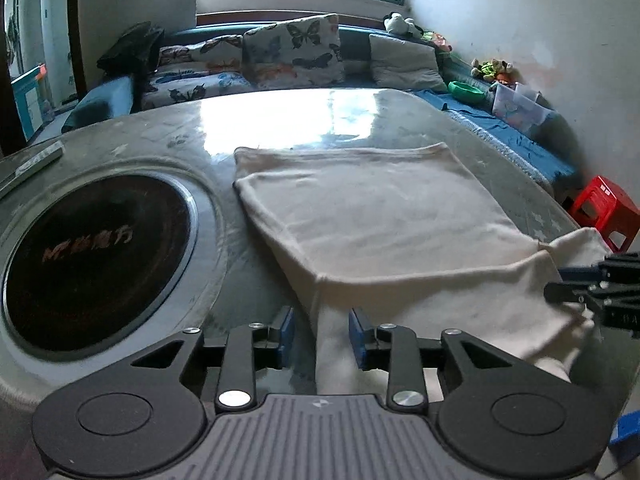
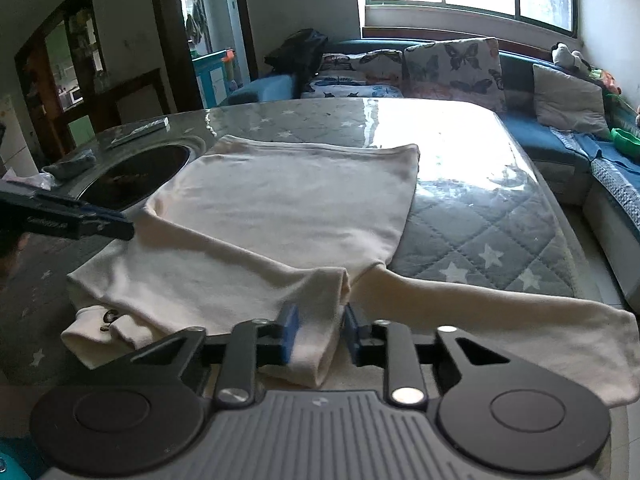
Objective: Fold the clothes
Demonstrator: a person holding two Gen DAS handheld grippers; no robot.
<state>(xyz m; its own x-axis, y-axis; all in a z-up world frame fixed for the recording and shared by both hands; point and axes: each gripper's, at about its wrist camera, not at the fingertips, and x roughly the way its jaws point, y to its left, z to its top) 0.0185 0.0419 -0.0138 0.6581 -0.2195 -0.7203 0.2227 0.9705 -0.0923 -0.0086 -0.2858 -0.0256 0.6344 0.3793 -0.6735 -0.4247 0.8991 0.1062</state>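
Observation:
A cream long-sleeved top (image 1: 372, 216) lies flat on the table, hem toward the window; it also shows in the right wrist view (image 2: 280, 208). My left gripper (image 1: 322, 334) is open, its blue pads either side of the garment's near left edge. My right gripper (image 2: 318, 330) is open around a folded sleeve end (image 2: 320, 304) at the near edge. The other sleeve (image 2: 500, 312) trails to the right over the table edge. The right gripper shows at the right in the left wrist view (image 1: 592, 288); the left gripper shows at the left in the right wrist view (image 2: 80, 220).
A round black hotplate (image 1: 96, 256) is set into the table (image 1: 280, 120) left of the garment. A remote (image 1: 40, 160) lies at the far left. A sofa with butterfly cushions (image 1: 292, 52) runs behind and to the right. A red stool (image 1: 604, 208) stands by the right edge.

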